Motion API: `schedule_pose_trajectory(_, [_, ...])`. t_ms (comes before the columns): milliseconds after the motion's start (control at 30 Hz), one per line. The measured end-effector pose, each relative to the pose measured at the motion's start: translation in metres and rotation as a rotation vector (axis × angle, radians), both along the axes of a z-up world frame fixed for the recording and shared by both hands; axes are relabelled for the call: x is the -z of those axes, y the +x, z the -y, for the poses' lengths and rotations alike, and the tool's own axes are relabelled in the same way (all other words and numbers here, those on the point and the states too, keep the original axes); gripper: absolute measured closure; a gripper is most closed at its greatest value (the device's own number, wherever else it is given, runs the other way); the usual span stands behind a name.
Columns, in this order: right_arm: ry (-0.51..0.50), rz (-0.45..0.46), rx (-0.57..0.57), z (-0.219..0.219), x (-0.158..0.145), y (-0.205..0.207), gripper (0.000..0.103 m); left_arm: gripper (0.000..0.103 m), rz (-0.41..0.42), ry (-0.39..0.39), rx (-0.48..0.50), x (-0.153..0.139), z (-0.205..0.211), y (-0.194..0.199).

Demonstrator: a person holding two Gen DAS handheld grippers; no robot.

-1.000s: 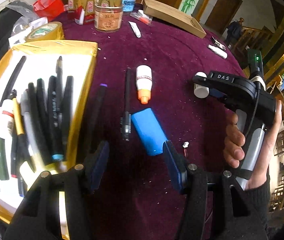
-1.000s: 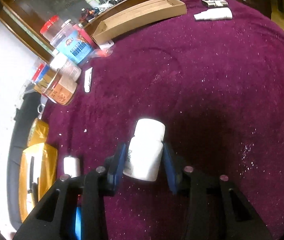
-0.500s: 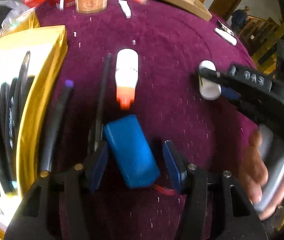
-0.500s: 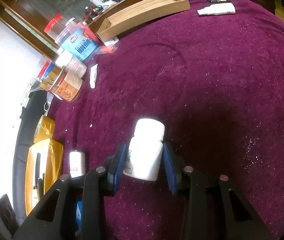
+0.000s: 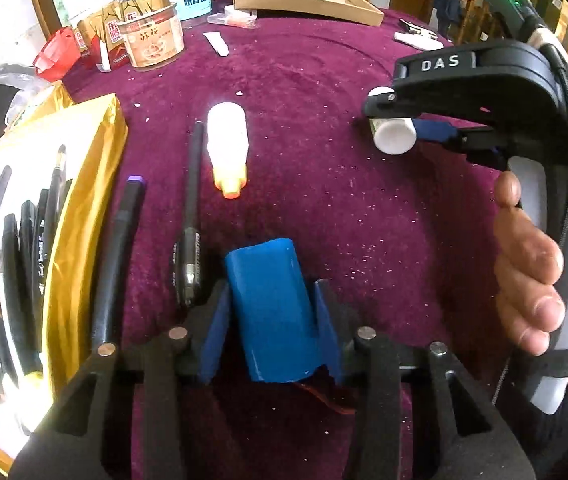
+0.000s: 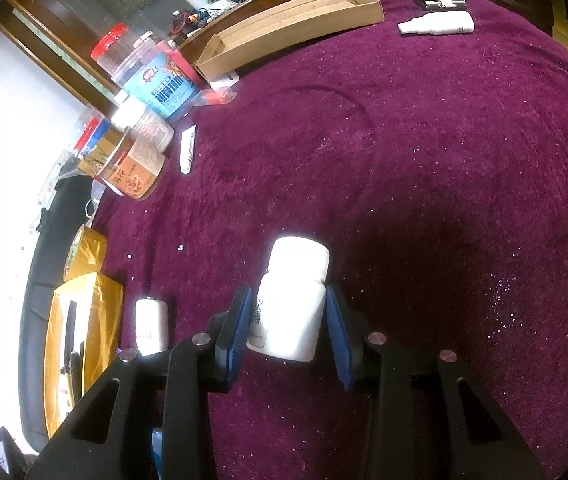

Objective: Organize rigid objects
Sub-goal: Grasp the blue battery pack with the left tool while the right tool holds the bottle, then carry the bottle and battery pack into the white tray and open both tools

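Note:
A blue block (image 5: 267, 276) lies on the purple cloth between the jaws of my left gripper (image 5: 271, 300), which are closing; both blue pads touch its sides. In the right wrist view my right gripper (image 6: 287, 292) is shut on a white bottle (image 6: 292, 308) with a white cap. The left wrist view shows that gripper (image 5: 392, 120) holding the bottle (image 5: 394, 138) above the cloth, in a person's hand (image 5: 532, 280). Left of the block lie a black pen (image 5: 193, 184), a purple-tipped marker (image 5: 119, 248) and a white orange-tipped bottle (image 5: 227, 144).
A gold tray (image 5: 83, 200) with several pens sits at the left. Jars (image 5: 151, 40), a red bag (image 5: 57, 54) and a long cardboard box (image 5: 304, 0) stand at the back. A white spray bottle (image 6: 436, 24) lies far right, a small white tube (image 5: 215, 42) near the jars.
My left gripper came down and forward over the blue block and its jaws narrowed onto the block's sides. The right gripper kept still with the white bottle.

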State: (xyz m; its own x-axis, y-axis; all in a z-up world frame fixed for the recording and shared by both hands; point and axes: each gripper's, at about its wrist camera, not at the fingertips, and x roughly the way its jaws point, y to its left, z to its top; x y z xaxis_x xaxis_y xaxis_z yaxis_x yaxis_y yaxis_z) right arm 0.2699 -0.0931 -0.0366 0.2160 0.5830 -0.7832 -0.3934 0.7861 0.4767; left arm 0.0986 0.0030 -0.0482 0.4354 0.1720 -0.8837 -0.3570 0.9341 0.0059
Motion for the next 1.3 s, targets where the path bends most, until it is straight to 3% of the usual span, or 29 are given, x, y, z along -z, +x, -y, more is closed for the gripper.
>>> schedule_pose_trajectory(167, [0.105, 0.015, -0.030, 0.003, -0.009, -0.006, 0.071, 0.068, 0.037, -0.082, 0.011, -0.010, -0.007, -0.012])
schedule_pose_trajectory(300, [0.201, 0.063, -0.088, 0.001, -0.024, -0.016, 0.071, 0.070, 0.110, -0.232, 0.046, -0.035, -0.019, -0.035])
schedule_pose_trajectory(367, [0.228, 0.096, -0.134, -0.004, -0.032, -0.024, 0.071, 0.073, 0.146, -0.271, 0.043, -0.049, -0.028, -0.046])
schedule_pose_trajectory(600, [0.193, 0.235, -0.294, -0.031, -0.050, -0.065, 0.071, 0.088, 0.209, -0.261, -0.012, -0.096, -0.071, -0.097])
schedule_pose_trajectory(800, [0.213, 0.282, -0.379, -0.052, -0.070, -0.102, 0.071, 0.088, 0.233, -0.274, -0.125, -0.096, -0.134, -0.119])
schedule_pose_trajectory(867, [0.216, 0.268, -0.417, -0.066, -0.077, -0.115, 0.071, 0.088, 0.241, -0.313, -0.133, -0.095, -0.145, -0.124])
schedule_pose_trajectory(1067, [0.188, 0.224, -0.504, -0.134, -0.090, -0.145, 0.070, 0.088, 0.264, -0.305, -0.193, -0.109, -0.188, -0.128])
schedule_pose_trajectory(1167, [0.164, 0.203, -0.514, -0.178, -0.079, -0.143, 0.070, 0.088, 0.255, -0.263, -0.224, -0.110, -0.213, -0.112])
schedule_pose_trajectory(1300, [0.126, 0.162, -0.488, -0.215, -0.044, -0.133, 0.070, 0.088, 0.160, -0.189, -0.314, -0.086, -0.253, -0.082])
